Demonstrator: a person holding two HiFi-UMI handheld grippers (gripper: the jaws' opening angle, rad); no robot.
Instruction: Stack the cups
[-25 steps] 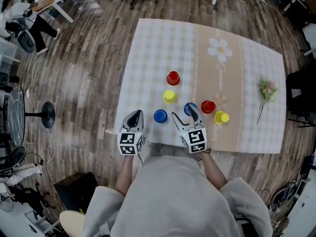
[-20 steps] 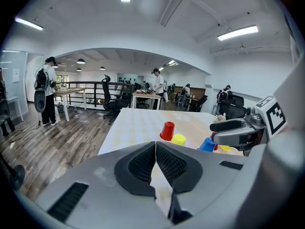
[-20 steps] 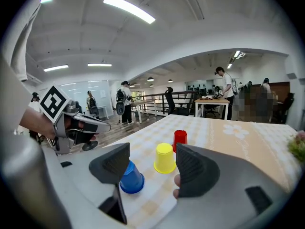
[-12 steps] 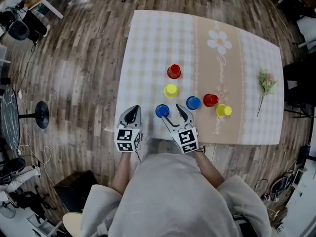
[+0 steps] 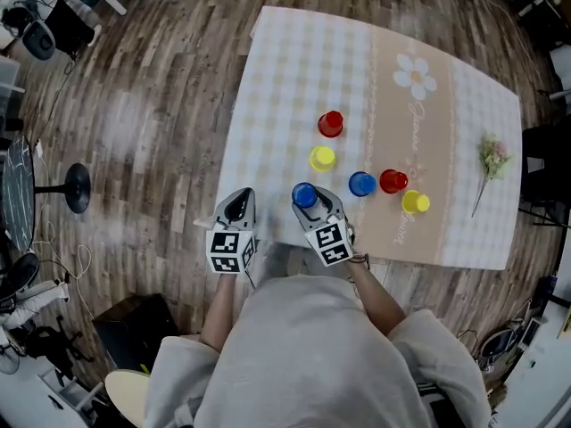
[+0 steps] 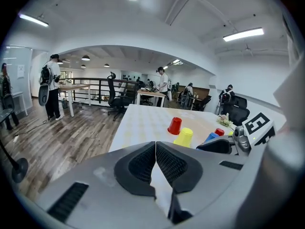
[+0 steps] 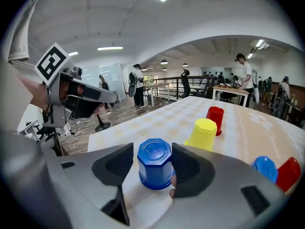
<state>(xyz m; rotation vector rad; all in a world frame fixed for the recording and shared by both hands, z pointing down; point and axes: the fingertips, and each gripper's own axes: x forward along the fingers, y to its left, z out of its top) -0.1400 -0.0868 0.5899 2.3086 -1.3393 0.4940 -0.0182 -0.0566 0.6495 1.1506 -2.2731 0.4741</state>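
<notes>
Beige-and-white checked cloth over the bench [image 5: 285, 78], with a tan strip and a daisy print down the middle. We list the contents from largest to smallest.

Item: left tongs [image 6: 156, 161], held at the near bench edge. The pads are pressed together with nothing between them.

Item: right tongs [image 7: 152, 171], parted and set down around the near blue cup [image 5: 304, 194]. One pad lies close against the cup wall and the other shows a thin gap, so we judge the cup straddled but not yet gripped.

Item: flower sprig [image 5: 492, 159], lying at the right of the cloth, well apart from the cups.

Item: six cups, all upside down and each standing alone on the cloth. The far red cup [image 5: 330, 124] and the left yellow cup [image 5: 322, 158] stand beyond the near blue cup. The second blue cup [image 5: 361, 184], near red cup [image 5: 393, 181] and right yellow cup [image 5: 414, 202] run in a row to its right.

Status: we find no cup seated on another. By our reckoning the stacking has not begun. The first pickup is being set up, and all six cups remain to be joined.
</notes>
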